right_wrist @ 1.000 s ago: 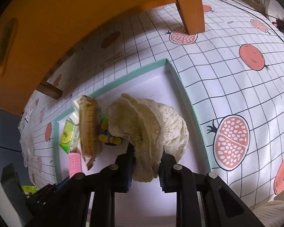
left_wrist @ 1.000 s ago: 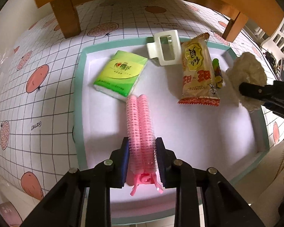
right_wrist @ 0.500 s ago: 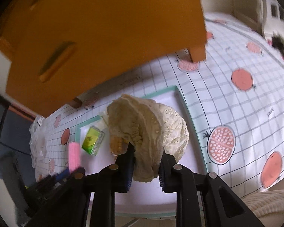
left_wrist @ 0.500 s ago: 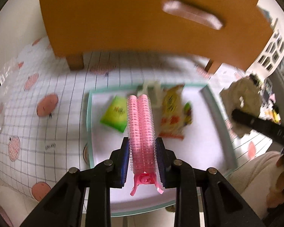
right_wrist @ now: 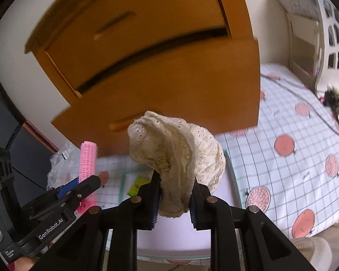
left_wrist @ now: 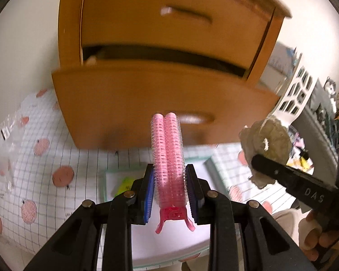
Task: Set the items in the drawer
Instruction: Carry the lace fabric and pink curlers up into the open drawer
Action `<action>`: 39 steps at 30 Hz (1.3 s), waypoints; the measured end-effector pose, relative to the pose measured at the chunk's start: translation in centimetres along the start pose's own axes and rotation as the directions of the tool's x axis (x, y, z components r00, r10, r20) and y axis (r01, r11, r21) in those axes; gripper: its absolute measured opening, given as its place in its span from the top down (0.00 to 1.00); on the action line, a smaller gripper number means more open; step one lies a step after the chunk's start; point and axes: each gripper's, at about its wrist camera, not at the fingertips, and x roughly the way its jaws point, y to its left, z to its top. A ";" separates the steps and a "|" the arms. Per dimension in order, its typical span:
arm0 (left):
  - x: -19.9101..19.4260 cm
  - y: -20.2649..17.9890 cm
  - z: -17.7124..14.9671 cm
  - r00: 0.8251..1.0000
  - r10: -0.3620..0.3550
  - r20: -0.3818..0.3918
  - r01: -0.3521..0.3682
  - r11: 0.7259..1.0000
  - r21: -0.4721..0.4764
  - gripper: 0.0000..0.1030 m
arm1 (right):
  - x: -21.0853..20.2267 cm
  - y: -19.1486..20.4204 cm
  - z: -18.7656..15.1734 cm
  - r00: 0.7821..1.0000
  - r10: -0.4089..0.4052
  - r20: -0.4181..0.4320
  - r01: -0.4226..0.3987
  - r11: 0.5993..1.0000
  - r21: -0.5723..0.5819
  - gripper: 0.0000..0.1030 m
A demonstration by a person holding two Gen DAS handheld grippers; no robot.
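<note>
My left gripper (left_wrist: 169,194) is shut on a pink hair-roller clip (left_wrist: 167,158), held upright in the air; the same pink hair-roller clip (right_wrist: 87,162) shows at the left of the right wrist view. My right gripper (right_wrist: 174,199) is shut on a bunched cream lace cloth (right_wrist: 176,158), and that cream lace cloth (left_wrist: 265,142) hangs at the right in the left wrist view. Ahead stands an orange wooden cabinet (left_wrist: 169,22) whose lower drawer (left_wrist: 160,103) is pulled out, with a dark gap above its front. The drawer (right_wrist: 169,85) fills the middle of the right wrist view.
Below lies a white tray with a teal rim (left_wrist: 110,176) holding a green tissue pack (left_wrist: 124,185), on a grid-patterned cloth with red fruit prints (right_wrist: 293,158). A clear plastic bag (left_wrist: 2,140) lies at the left. A hand (left_wrist: 314,237) holds the right gripper's handle.
Both grippers have risen from the tray with their items. The view has swung from the tray up to the cabinet, so the pulled-out drawer front is now straight ahead.
</note>
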 end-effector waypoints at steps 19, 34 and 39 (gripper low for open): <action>-7.2 0.7 9.0 0.969 -0.035 0.246 0.031 0.999 0.020 0.73 | -6.6 5.7 8.7 0.984 0.042 0.174 -0.025 0.995 -0.098 0.78; -6.8 1.6 13.3 0.960 -0.006 0.281 -0.006 0.999 0.040 0.73 | -5.5 7.4 14.4 0.989 0.024 0.145 -0.009 0.995 -0.104 0.78; -4.8 1.9 13.8 0.968 0.010 0.249 -0.021 0.999 0.042 0.73 | -4.1 7.1 15.6 0.993 -0.012 0.119 0.024 0.995 -0.097 0.78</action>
